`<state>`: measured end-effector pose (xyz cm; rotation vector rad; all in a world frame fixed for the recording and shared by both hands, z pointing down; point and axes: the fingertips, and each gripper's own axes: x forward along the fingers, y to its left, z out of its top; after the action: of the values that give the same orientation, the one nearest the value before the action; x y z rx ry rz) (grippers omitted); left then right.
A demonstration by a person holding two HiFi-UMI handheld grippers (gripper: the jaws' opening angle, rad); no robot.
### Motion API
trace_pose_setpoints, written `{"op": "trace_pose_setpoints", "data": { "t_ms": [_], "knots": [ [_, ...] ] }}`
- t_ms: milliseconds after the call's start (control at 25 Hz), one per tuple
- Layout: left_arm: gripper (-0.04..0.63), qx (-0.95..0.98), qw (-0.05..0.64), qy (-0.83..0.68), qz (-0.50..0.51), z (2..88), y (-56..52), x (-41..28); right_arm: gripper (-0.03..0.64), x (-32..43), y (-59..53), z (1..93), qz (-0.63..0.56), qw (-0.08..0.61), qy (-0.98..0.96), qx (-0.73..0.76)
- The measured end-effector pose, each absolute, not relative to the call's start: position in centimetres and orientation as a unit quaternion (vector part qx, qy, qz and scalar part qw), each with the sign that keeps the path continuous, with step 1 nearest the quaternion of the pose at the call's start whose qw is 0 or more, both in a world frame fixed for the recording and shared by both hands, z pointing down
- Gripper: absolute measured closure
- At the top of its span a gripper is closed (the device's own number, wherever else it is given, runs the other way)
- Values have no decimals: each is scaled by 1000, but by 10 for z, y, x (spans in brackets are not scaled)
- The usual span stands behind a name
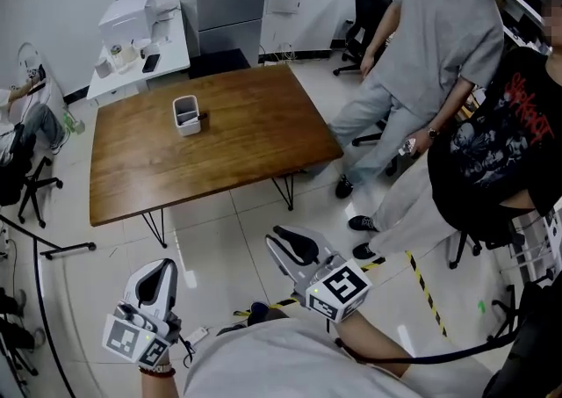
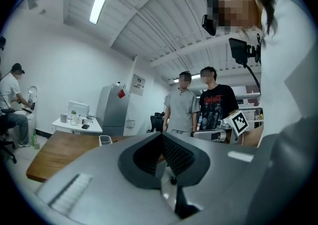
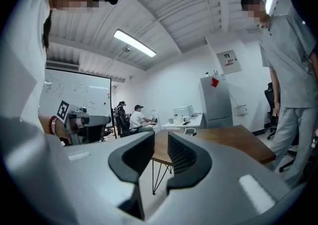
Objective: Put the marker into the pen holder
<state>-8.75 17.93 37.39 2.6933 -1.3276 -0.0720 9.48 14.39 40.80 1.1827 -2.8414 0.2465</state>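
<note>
Wooden bench (image 1: 246, 141) is standing on a pale tiled floor (image 1: 219, 220), with a white desk (image 1: 162, 54) behind it. A person in grey (image 1: 439, 45) and a person in a black shirt (image 1: 492, 150) are standing off its right edge. White pen holder (image 1: 186, 115) is sitting left of centre on the bench, with a small dark marker (image 1: 202, 115) just beside it. Left tool (image 1: 165, 266) is showing its jaws pressed together, gripping nothing. Right tool (image 1: 281, 234) is showing a narrow gap, also empty. Both are hanging short of the bench's near edge, with open floor between.
</note>
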Motion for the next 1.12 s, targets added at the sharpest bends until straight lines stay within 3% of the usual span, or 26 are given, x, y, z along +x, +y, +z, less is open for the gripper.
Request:
{"op": "trace_pose_setpoints", "data": {
  "t_ms": [520,1120],
  "knots": [
    [603,906,93,-410,-46,381,205,-84,551,37,160,395,20,77,-935,347],
    [603,924,100,-367,-45,382,197,-54,552,52,159,402,31,86,-928,360]
  ]
}}
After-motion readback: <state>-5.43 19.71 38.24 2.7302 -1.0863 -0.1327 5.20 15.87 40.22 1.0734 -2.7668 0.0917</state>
